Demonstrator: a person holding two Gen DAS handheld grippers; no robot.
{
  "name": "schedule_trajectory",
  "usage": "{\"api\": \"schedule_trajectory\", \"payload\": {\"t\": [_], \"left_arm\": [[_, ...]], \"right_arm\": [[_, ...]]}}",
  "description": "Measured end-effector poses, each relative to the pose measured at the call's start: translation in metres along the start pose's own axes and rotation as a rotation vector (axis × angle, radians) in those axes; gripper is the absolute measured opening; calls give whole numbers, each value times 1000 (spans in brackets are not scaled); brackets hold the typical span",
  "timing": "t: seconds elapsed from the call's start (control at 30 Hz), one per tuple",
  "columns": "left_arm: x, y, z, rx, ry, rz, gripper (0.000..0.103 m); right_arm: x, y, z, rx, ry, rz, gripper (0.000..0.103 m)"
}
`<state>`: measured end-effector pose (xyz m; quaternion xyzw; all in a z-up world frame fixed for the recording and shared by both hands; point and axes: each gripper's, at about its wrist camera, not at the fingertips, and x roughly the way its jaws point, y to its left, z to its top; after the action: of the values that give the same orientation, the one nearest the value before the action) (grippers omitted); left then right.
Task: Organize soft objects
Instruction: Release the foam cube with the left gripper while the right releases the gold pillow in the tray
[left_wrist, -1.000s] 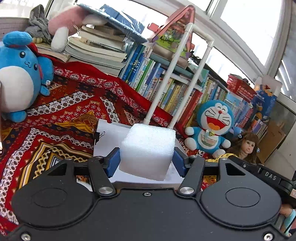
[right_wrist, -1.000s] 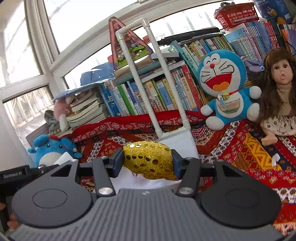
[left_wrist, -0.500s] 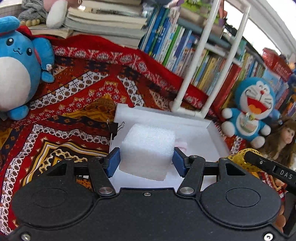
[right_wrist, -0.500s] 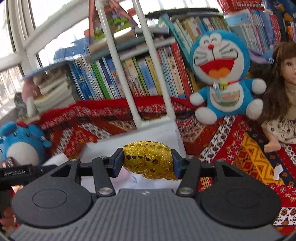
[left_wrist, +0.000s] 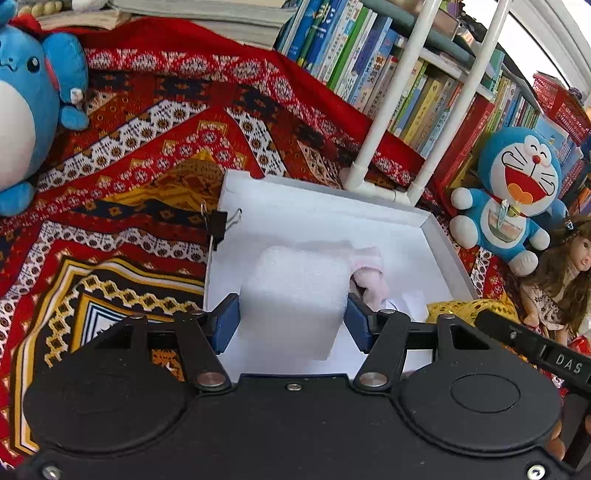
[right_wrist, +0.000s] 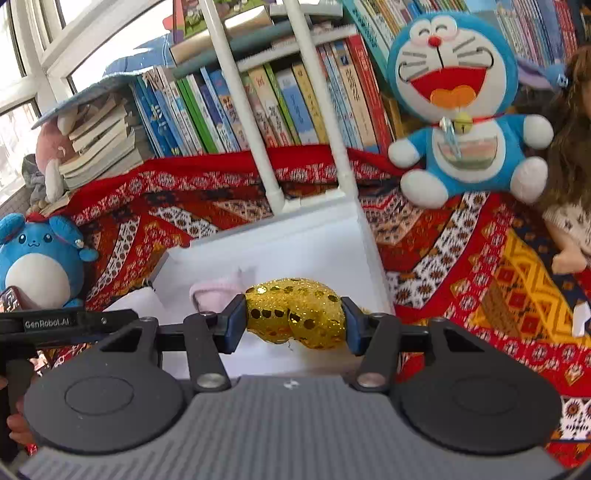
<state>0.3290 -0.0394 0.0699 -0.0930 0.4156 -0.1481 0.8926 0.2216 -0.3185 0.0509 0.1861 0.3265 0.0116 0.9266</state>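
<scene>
Foam first: the left gripper (left_wrist: 293, 323) has its blue fingers (left_wrist: 226, 325) pressed against both sides of a white foam cube (left_wrist: 299, 291), which sits squarely between them above the open white box (left_wrist: 317, 218). Left of the left finger, a black binder clip (left_wrist: 218, 229) bites the box's wall, and farther out that way a round blue plush (left_wrist: 26, 107) rests on the red patterned cloth (left_wrist: 147, 155). Just past the right finger, a pale pink soft item (left_wrist: 369, 277) lies inside the box, touching the cube's far corner (its exact shape is hard to make out). Beyond the fingers, two white pipes (left_wrist: 391, 96) rise from the box's back edge, with a row of books (left_wrist: 388, 81) behind them. Off to the right sit a Doraemon plush (left_wrist: 513, 192) and a doll (left_wrist: 565, 273).

The right gripper (right_wrist: 293, 321) is clamped on a gold sequined pouch (right_wrist: 295, 312), squeezed between its two fingers over the same white box (right_wrist: 295, 240). Just left of its left finger the pink item (right_wrist: 218, 288) shows again, and the blue plush (right_wrist: 37, 258) sits far left. Ahead and right of the fingers, the Doraemon plush (right_wrist: 458, 99) leans against the books (right_wrist: 258, 99).
</scene>
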Motion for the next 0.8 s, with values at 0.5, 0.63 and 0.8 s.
{"api": "schedule_trajectory", "payload": {"t": [0.5,0.63,0.8], "left_arm": [[24,-1,4,-3,49,-3,59],[29,-2,3,5,58,-5,59],[35,-3,3,12,70,-5,59]], "right_arm": [[26,-6,7,48,84,11,56],[32,-3,7,41,101,10,56],[37,-1,6,38,114,8,56]]}}
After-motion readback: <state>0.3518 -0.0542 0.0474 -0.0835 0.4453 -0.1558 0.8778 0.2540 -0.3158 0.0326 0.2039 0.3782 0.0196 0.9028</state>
